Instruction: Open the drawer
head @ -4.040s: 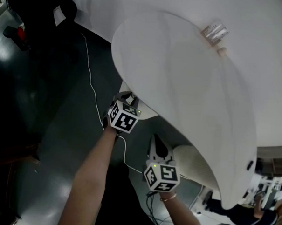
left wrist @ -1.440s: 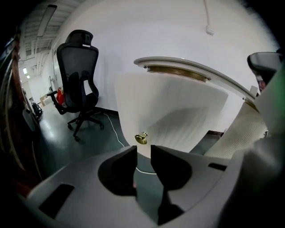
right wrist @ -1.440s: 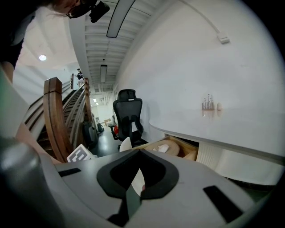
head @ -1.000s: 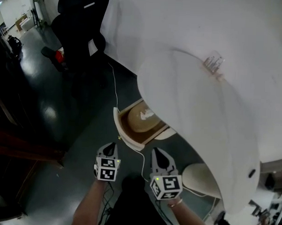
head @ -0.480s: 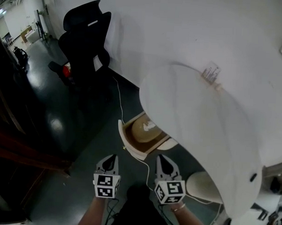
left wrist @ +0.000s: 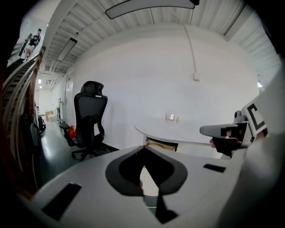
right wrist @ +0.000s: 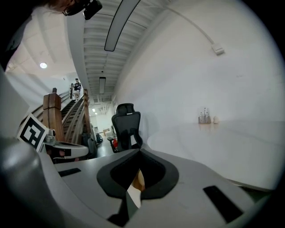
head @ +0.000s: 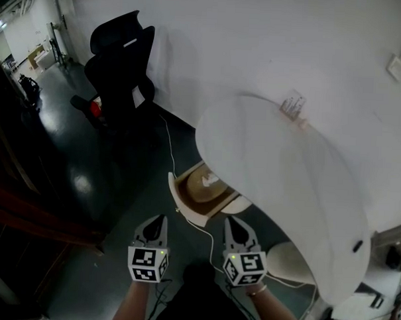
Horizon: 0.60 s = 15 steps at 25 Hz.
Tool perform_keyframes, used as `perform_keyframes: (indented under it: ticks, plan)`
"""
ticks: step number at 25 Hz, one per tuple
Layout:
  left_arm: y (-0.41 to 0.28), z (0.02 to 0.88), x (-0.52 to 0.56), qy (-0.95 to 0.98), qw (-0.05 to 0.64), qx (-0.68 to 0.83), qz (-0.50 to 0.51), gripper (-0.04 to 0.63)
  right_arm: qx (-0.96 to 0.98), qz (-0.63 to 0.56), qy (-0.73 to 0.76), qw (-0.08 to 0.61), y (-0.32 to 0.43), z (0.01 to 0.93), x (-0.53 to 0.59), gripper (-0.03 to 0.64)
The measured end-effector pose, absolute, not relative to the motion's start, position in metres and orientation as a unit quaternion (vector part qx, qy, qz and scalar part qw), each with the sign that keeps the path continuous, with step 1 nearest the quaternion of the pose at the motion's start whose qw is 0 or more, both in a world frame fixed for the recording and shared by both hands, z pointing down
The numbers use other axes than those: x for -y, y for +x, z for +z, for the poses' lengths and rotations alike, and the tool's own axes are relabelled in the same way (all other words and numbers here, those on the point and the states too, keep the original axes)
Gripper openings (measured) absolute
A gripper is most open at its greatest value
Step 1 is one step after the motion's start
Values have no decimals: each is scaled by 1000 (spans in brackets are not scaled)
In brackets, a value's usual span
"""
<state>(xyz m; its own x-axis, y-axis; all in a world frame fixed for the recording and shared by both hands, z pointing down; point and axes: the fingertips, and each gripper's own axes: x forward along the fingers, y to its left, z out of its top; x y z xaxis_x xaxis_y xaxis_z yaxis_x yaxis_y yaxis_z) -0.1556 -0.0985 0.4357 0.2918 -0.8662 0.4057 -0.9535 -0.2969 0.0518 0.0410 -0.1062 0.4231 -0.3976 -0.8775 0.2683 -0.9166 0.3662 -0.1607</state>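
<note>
Wood-lined drawer [head: 200, 187] standing open under white bench [head: 286, 179]; left tool [head: 159, 218], right tool [head: 233, 220] near side, both closed tight, empty.

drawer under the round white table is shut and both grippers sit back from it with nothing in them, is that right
Not shut: the head view shows the drawer pulled out from under the round white table, its brown inside exposed. The rest stands: left gripper and right gripper sit back from it, empty.
</note>
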Motion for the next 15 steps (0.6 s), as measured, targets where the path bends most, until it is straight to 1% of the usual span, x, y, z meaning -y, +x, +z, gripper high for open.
perform_keyframes:
  ticks: [5,15]
  plan:
    - [-156,417,99,792,132,578,141,4,830,139,537,57,41,409,107,3]
    - [-151,412,105,795,130,576,139,5,838,132,523,81,40,411,111,3]
